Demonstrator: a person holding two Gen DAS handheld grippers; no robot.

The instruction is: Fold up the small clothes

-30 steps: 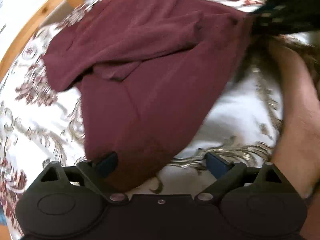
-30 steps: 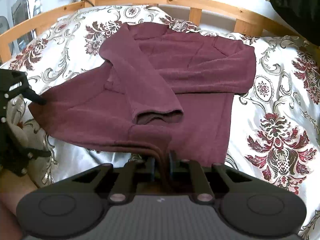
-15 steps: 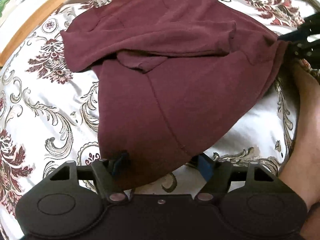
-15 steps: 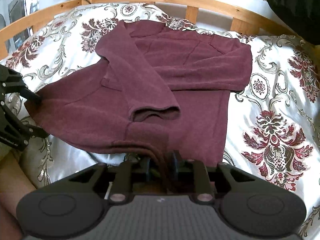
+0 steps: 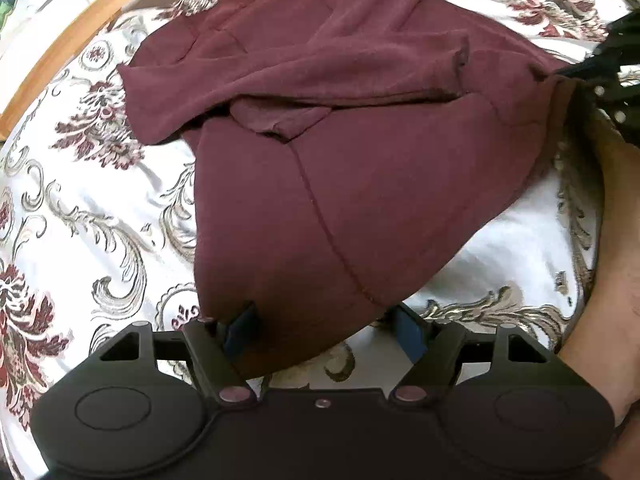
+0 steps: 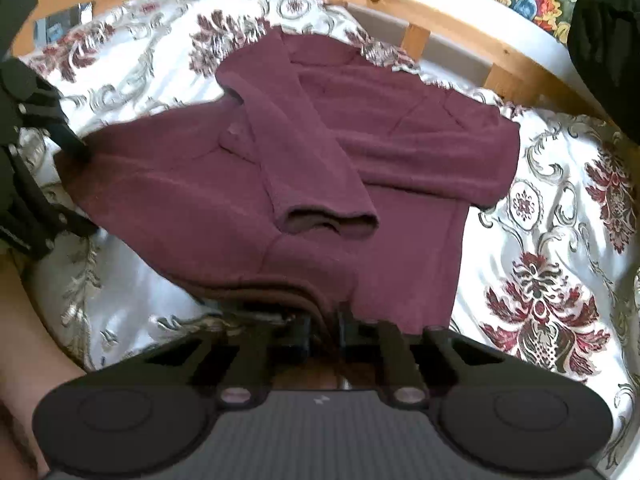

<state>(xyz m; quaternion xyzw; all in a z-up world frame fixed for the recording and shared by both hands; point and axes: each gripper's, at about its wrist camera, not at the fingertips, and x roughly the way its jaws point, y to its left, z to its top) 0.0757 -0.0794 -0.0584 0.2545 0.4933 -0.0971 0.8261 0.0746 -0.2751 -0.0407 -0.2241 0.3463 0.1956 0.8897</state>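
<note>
**Sleeves in, bottom half not yet folded**

The maroon sweater (image 6: 320,168) lies on the flowered bedspread (image 6: 560,240), inside the wooden bed rail (image 6: 400,0), with its collar towards the rail and its hem towards me. Both sleeves are already crossed over the chest, one cuff (image 6: 332,220) resting near the middle of the body. So the first part of the fold looks done to me; what I judge is left is bringing the hem up over the sleeves, and perhaps one more fold after that.

My right gripper (image 6: 325,330) is pinched tight on a bunch of hem cloth, and the fabric rises into a ridge where it is caught between the fingers. My left gripper (image 5: 320,330) is another matter: its fingers stand wide apart, with the other hem corner (image 5: 280,320) draped between them. The cloth touches the left blue pad (image 5: 242,328), while the right one stands clear of it, so nothing is gripped there (I would not call it held yet).

The hem edge between my two grippers sags a little and lies crooked, so it may need evening out for a square fold.
</note>
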